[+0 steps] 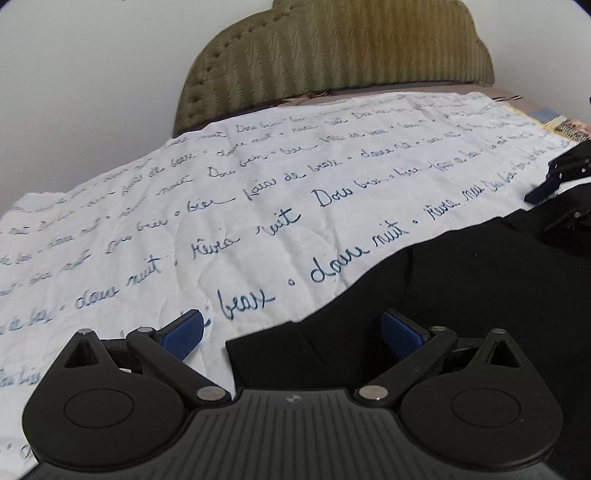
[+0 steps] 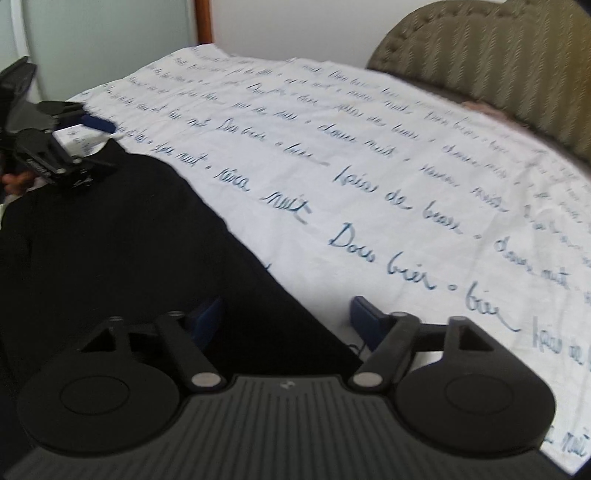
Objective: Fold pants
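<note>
Black pants point(image 1: 461, 295) lie flat on a white bedsheet printed with blue script point(image 1: 258, 184). My left gripper point(image 1: 291, 332) is open, its blue-padded fingers astride the near corner of the pants, one pad over the sheet, one over the cloth. My right gripper point(image 2: 288, 317) is open too, straddling the pants' point(image 2: 129, 240) edge. Each gripper shows in the other's view: the right one at the far right point(image 1: 554, 177), the left one at the far left point(image 2: 92, 125), both open at the pants' far ends.
An olive quilted headboard point(image 1: 332, 55) stands behind the bed against a white wall. A wooden door frame point(image 2: 203, 18) shows in the right wrist view. Some patterned bedding point(image 1: 569, 125) peeks out at the bed's far right edge.
</note>
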Tool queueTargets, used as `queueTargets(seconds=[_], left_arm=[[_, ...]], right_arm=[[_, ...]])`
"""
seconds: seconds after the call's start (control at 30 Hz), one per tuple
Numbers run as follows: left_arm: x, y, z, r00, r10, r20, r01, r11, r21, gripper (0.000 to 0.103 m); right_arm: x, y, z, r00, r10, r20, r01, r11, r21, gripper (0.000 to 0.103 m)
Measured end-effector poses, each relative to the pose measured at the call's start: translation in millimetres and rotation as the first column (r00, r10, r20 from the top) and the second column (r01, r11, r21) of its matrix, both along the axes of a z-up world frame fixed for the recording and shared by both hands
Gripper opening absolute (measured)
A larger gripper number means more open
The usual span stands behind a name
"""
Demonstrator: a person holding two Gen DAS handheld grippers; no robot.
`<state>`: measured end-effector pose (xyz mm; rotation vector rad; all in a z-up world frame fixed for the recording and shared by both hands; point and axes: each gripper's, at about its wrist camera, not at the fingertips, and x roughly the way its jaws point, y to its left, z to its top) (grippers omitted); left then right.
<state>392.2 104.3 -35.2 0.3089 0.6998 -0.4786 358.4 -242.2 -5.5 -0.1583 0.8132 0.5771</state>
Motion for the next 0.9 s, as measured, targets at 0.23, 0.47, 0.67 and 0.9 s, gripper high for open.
queueTargets(seconds=[0.23, 0.47, 0.67, 0.9], left_arm=[[17.8, 8.0, -10.0, 0.996, -0.017, -0.089, 0.008, 0.995, -0.096, 0.084], [11.2, 16.6, 9.8, 0.994, -0.011, -0.106, -0.004, 0.991, -0.136, 0.021], [-3.7, 10.2, 31.1, 0.998, 0.062, 0.006, -0.061, 0.991, -0.119, 0.011], [7.3, 6.4, 25.0, 0.99, 0.144, 0.013, -0.141, 0.984, -0.11, 0.011]], right_arm=[[3.7, -8.9, 0.8, 0.997, 0.039, -0.063, -0.033, 0.995, 0.095, 0.012], [-11.3, 6.3, 11.9, 0.998, 0.019, 0.059, -0.018, 1.0, -0.022, 0.006], [-18.8, 21.6, 27.1, 0.97, -0.03, 0.242, 0.067, 0.987, -0.145, 0.003], [-14.6, 38.6, 32.8, 0.92, -0.075, 0.385, 0.18, 0.953, -0.245, 0.003]])
